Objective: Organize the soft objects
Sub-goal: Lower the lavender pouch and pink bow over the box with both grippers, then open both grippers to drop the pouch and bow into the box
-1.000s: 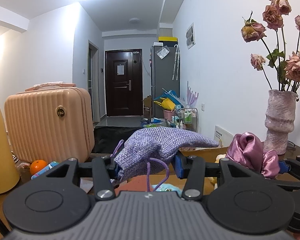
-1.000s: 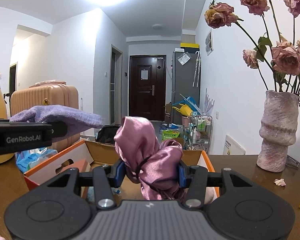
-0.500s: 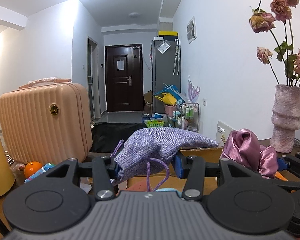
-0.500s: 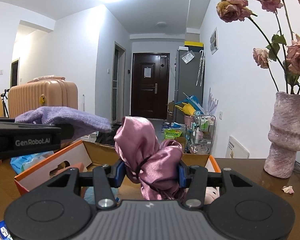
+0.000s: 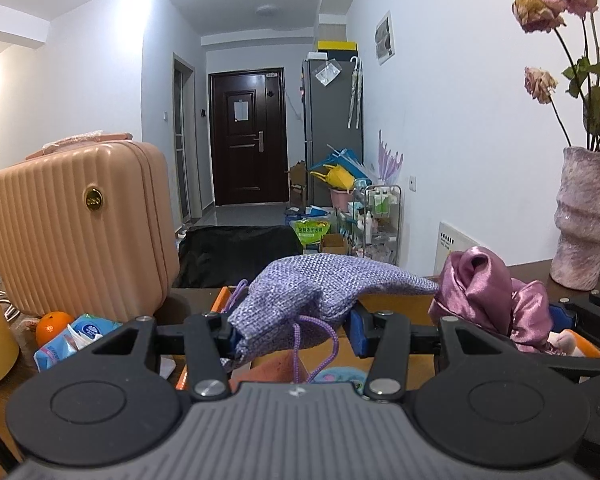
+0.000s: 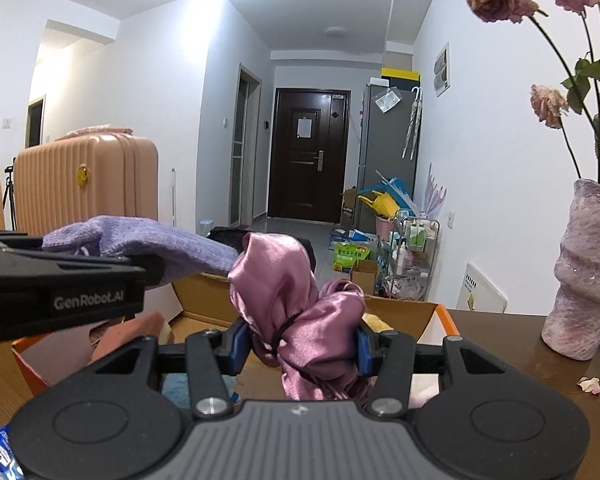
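Our left gripper [image 5: 294, 334] clenches a woven lilac drawstring pouch [image 5: 320, 292], and our right gripper [image 6: 300, 350] clenches a shiny pink satin bundle [image 6: 296, 308]. We hold both above the open orange-edged cardboard box [image 6: 416, 314] on the dark wooden table [image 6: 500, 344].

Both cameras ride low on the grippers, just behind the fingers, and look forward and slightly down across a brown table [image 6: 496, 328] toward a hallway ending at a dark door [image 5: 246, 136]. The left wrist view sits close behind the left gripper [image 5: 292, 334], whose body fills the bottom of the picture. The right wrist view sits likewise behind the right gripper [image 6: 300, 346]. Each view catches the other gripper at its edge. Both share the cardboard box [image 6: 400, 308], the peach suitcase [image 5: 76, 224], the vase [image 6: 584, 268] and the door.
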{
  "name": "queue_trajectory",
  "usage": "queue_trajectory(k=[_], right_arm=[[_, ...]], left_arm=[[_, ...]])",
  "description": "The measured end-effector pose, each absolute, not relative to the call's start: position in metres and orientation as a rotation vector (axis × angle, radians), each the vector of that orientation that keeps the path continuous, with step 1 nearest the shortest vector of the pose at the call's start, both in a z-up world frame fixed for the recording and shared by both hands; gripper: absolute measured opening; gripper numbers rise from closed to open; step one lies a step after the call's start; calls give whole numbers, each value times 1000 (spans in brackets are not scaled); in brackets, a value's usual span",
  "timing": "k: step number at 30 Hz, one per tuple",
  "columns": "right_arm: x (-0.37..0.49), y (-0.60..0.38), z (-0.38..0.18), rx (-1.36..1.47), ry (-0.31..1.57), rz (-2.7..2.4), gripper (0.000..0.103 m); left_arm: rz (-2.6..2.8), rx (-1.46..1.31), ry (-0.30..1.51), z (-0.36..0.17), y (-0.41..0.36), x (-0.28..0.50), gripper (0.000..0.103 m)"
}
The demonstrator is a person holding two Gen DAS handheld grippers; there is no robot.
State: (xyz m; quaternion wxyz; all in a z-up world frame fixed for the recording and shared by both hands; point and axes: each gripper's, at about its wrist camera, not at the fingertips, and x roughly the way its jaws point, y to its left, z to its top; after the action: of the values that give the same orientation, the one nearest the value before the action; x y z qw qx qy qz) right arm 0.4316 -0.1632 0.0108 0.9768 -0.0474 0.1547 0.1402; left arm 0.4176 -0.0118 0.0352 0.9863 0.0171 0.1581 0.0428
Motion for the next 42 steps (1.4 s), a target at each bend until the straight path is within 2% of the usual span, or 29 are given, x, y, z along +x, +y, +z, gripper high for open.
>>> queue_trajectory(k=[21,26,29,32,34,35,38,40,42], right_arm=[[451,-146,0,-136,402,278,49],[454,-143,2,-149,410,278,53],[456,-143,2,-145,410,282,56],[457,-143,2,-143,409,285,59],[457,-143,1,-139,404,287,64],[457,-144,1,-136,399,290,66],[454,-146,2,-124,373,291,81],[451,-146,3,-123,355,288,90],[450,-147,3,-127,339,280,97]], left_arm=[[98,33,365,15,-9,433,50],[92,20,373,13,-5,435,51],[92,19,370,15,-5,436,58],[98,13,351,16,-2,435,72],[101,8,336,16,-3,431,80],[104,8,328,16,-3,430,81],[110,6,313,17,-4,427,90],[123,3,303,18,-5,425,101],[132,-6,290,19,-4,422,103]])
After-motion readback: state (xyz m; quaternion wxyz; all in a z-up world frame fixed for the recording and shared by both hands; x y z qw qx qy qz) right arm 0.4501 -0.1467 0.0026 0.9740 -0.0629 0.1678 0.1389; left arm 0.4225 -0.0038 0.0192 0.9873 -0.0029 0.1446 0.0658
